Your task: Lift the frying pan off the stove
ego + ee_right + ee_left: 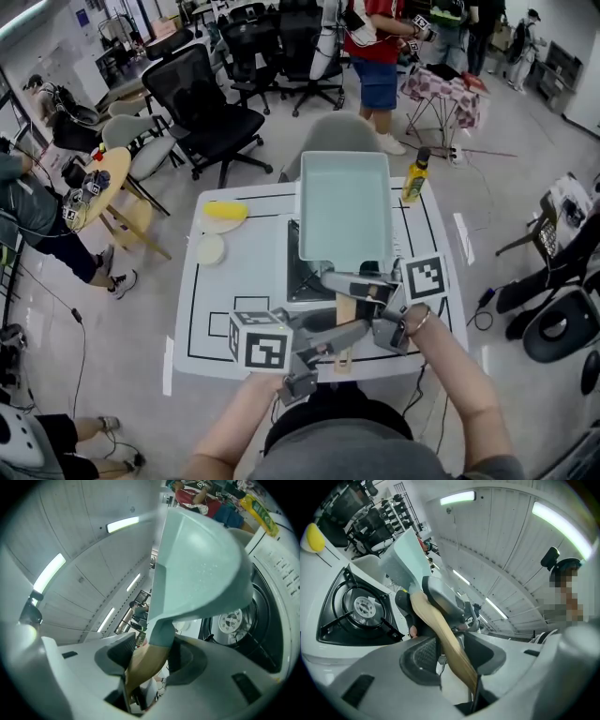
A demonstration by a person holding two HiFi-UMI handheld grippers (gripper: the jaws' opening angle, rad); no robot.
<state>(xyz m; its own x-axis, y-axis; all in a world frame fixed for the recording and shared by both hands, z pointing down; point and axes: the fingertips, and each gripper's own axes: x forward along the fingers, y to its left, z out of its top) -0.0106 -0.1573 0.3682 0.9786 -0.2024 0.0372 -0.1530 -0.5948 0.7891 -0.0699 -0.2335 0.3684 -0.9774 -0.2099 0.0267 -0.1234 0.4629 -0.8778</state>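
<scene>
We read no text, brand or number anywhere. The left marker cube (pixel 260 342) and right marker cube (pixel 424 278) carry black-and-white square patterns, no characters. The yellow bottle (pixel 415 178) has a label too small for us to read. Small print on the white panel (pixel 279 573) beside the burner is blurred.

One desk (pixel 234 309) carries one stove (pixel 302 281) with a single burner. There is one pale green frying pan (pixel 343 206) with one wooden handle (pixel 345 314). There are two grippers, the left gripper (pixel 452 656) and the right gripper (pixel 152 660). One yellow bottle (pixel 415 175) stands at the desk's 1 o'clock. At 10 o'clock lie two pale discs, the far disc (pixel 216 228) under one yellow object (pixel 226 210), and the near disc (pixel 210 249).
</scene>
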